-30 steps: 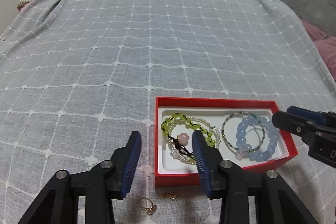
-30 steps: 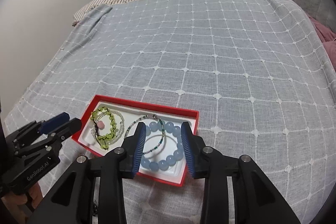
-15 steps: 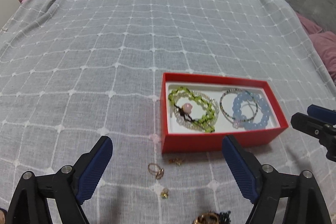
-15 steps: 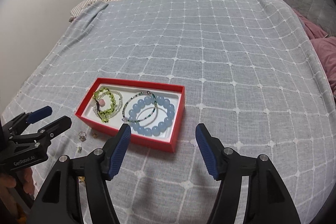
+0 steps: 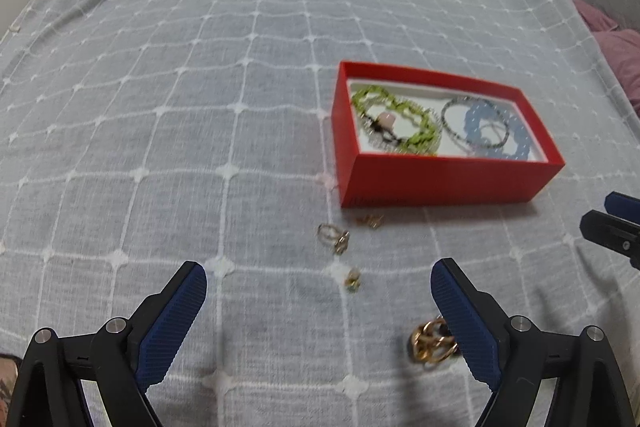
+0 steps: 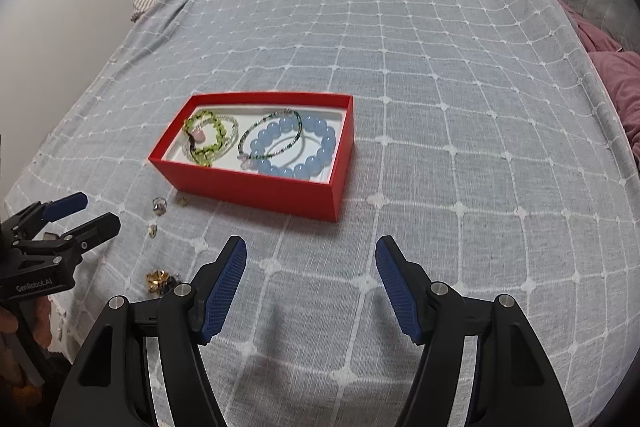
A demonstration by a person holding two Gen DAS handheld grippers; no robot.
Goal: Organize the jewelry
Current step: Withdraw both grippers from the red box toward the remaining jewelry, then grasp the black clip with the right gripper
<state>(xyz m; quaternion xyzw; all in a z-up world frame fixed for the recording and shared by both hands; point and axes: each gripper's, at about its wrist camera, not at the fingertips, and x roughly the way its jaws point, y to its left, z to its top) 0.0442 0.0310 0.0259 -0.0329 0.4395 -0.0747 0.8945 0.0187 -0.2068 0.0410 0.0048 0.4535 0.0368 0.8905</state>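
Beside red box (image 5: pixel 440 179), loose rings (image 5: pixel 334 237)

Both grippers black plastic, ribbed blue finger pads (image 5: pixel 172 323), silver screws at joints. Left gripper (image 6: pixel 82 213) body marked "GenRobot.AI" in white. Bit of skin below it.

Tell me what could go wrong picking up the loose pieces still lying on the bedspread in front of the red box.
The ring and tiny earrings lie flat on the soft bedspread; the open left gripper may snag fabric or press them in. The gold cluster sits beside its right finger and could get knocked away.
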